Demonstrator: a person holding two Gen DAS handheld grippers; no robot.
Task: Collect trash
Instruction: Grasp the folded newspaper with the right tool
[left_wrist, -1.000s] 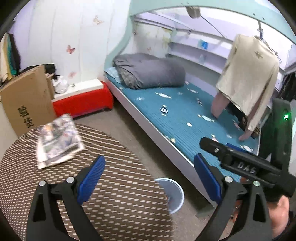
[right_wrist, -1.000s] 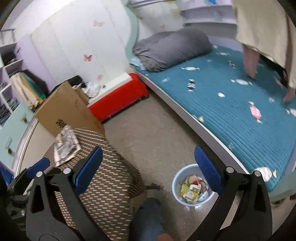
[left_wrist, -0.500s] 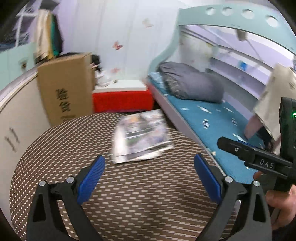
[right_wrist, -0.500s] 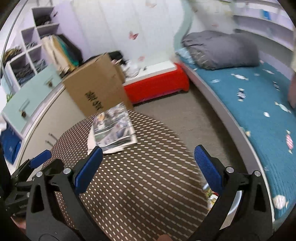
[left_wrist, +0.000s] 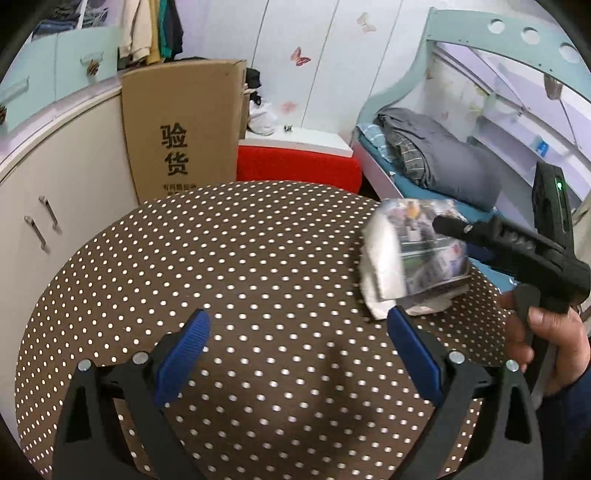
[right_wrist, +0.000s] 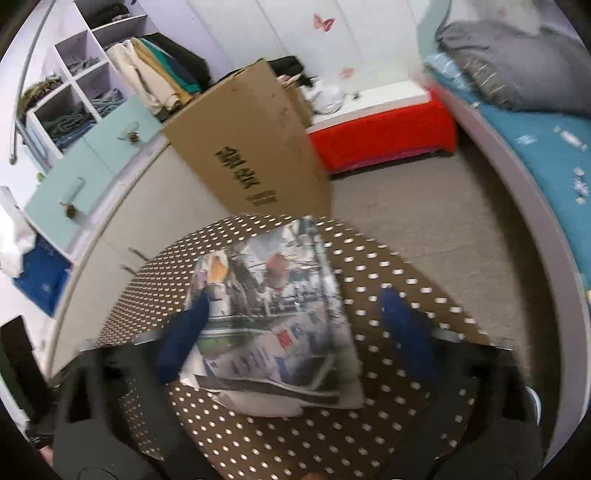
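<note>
Paper lies flat on the dotted desk, centre of right view, right-of-centre in left view. Right tool spread wide astride it, nearer. Long axis runs away from tool. Left tool apart, paper off to upper right.

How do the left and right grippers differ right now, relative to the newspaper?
The right gripper is over the newspaper, jaws straddling it; the left gripper is above bare tablecloth, the newspaper off to its right. The right gripper is motion-blurred; the left gripper is sharp. Both are open and hold nothing.
</note>
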